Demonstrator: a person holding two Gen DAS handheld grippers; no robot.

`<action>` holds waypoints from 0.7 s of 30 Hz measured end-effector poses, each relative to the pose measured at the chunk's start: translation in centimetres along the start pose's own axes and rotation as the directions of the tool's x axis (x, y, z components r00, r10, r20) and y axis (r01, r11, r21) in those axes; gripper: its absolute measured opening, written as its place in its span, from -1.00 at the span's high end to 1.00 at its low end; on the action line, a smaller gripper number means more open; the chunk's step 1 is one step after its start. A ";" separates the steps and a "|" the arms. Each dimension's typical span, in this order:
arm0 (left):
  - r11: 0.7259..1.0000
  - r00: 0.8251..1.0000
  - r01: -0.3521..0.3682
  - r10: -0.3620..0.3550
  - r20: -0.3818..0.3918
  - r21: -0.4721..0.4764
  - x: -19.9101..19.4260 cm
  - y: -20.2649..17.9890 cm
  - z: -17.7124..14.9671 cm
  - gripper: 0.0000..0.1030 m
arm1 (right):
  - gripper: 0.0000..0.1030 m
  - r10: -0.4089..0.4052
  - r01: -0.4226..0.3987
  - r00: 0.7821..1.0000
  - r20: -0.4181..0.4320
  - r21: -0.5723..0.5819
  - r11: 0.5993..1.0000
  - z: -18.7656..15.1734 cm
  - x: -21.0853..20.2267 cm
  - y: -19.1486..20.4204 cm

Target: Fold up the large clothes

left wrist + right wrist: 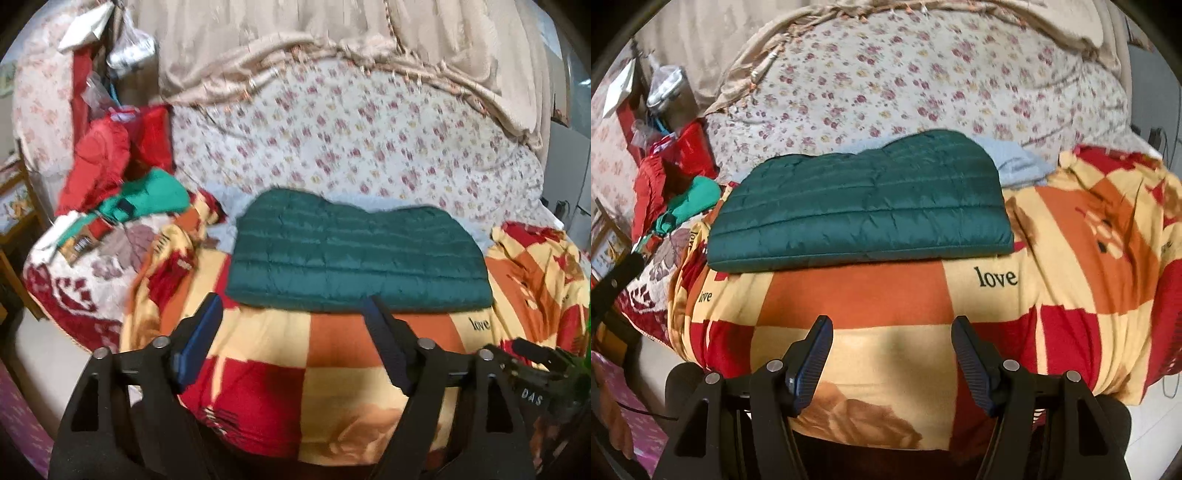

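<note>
- Green quilted jacket (860, 206) lies folded into a flat, wide rectangle on the bed, on top of the checked blanket (857, 295) (red/orange/cream squares, "love" printed on it).
- Jacket's near edge runs straight across the blanket; far edge bulges up unevenly. Quilt seams run side to side.
- Left gripper (291, 306): jaws wide apart, nothing between them. Tips sit at the jacket's near edge in the left cam; can't tell if the right-hand tip touches the fabric or is only in front of it.
- Right gripper (892, 325): jaws wide apart, empty, over bare blanket, clearly short of the jacket.
- Dark blue ribbed pads (971, 365) visible on inner faces of the right gripper's fingers.
- Behind jacket: floral quilt (351, 147), white w/ small pink flowers, heaped up toward the back.
- Pale blue cloth (1015, 162) pokes out just behind jacket's far right corner.
- Beige curtain (295, 44) w/ tasselled trim hangs above the quilt.
- Bed's left side: pile of clothes, red garment (99, 158) above, bright green garment (151, 192) just below it, touching.
- Under that pile: white blanket w/ dark red pattern (70, 284), draped over the bed's edge.
- Left cam is motion-blurred; fine detail unclear.
</note>
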State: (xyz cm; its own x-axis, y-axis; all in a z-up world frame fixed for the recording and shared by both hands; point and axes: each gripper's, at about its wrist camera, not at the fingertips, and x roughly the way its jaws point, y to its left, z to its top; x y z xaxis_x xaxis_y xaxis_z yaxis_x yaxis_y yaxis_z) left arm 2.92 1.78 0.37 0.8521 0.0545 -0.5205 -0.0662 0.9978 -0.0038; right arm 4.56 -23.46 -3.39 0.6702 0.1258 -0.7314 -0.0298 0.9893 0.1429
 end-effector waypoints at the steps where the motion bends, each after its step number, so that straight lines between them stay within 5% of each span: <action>1: 1.000 1.000 -0.019 0.019 0.025 0.005 -0.5 -0.1 0.0 -0.55 | -0.25 -0.006 0.006 1.000 0.010 -0.010 1.000 -0.1 -0.3 0.3; 11: 0.996 0.977 -0.081 0.074 0.199 0.029 -4.7 -0.4 -0.3 -0.79 | -0.25 -0.078 0.085 0.993 0.085 -0.079 0.993 -1.3 -2.4 2.1; 21: 0.996 0.988 -0.026 0.012 0.152 0.088 -5.5 -2.0 -1.5 -0.88 | -0.25 -0.103 0.109 0.991 0.088 -0.065 0.992 -2.0 -2.6 2.0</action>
State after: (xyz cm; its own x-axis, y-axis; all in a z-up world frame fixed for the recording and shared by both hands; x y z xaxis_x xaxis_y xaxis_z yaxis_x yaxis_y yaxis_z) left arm -2.40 -0.58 2.00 0.9203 0.0715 -0.3846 -0.0420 0.9955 0.0846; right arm 1.23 -21.69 -2.54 0.7327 0.0164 -0.6803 -0.0051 0.9998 0.0186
